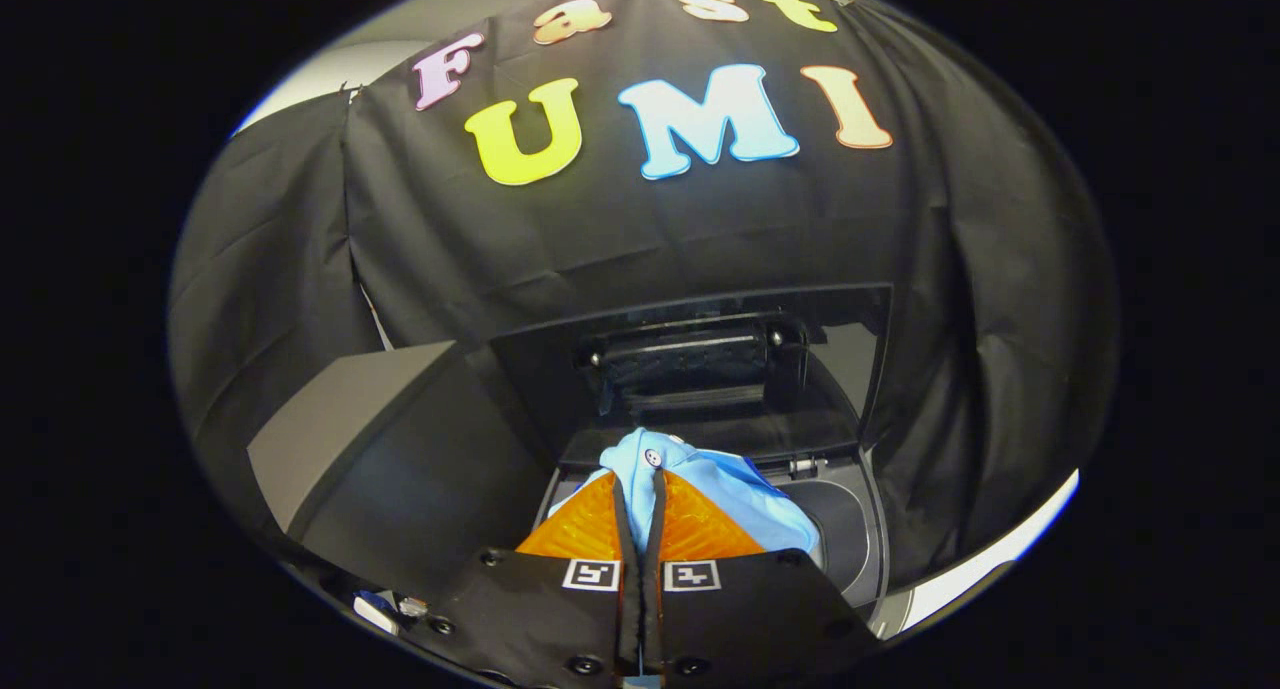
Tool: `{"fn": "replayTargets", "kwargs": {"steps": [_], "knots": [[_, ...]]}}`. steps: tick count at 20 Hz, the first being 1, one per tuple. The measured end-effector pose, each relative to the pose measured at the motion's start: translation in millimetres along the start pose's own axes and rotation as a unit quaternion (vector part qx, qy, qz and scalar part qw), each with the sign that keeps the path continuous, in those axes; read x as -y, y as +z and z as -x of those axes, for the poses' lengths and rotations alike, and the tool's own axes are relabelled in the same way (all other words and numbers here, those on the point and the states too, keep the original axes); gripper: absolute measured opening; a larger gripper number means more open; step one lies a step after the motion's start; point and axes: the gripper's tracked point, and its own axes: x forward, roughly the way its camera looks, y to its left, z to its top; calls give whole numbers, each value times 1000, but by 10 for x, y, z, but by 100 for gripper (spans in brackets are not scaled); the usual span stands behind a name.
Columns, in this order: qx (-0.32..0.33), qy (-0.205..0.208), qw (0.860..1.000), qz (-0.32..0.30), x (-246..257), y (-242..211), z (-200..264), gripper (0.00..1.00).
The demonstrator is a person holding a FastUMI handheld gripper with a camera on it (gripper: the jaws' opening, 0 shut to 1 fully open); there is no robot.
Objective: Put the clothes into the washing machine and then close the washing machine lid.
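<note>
The gripper (640, 484) is clenched on a light blue buttoned garment (715, 489): both fingers (585, 524) press together with the cloth pinched between them. Each finger base carries a square black-and-white fiducial marker (592, 574); no legible text is present. The garment bunches over the fingertips and drapes to their right, above the washing machine (850, 539) opening. Beyond it, the washing machine lid (700, 359) stands raised against the black cloth wall (600, 229).
</note>
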Motion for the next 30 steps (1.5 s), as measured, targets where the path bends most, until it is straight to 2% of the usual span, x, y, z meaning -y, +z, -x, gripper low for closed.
{"fn": "replayTargets", "kwargs": {"steps": [11,17,29,30], "knots": [[-66,-39,997,0,361,-488,-591,2],[-80,-46,996,-10,371,-573,-697,2],[-98,-53,994,9,389,-726,-788,2],[-111,-62,992,11,455,-798,-854,18]]}}
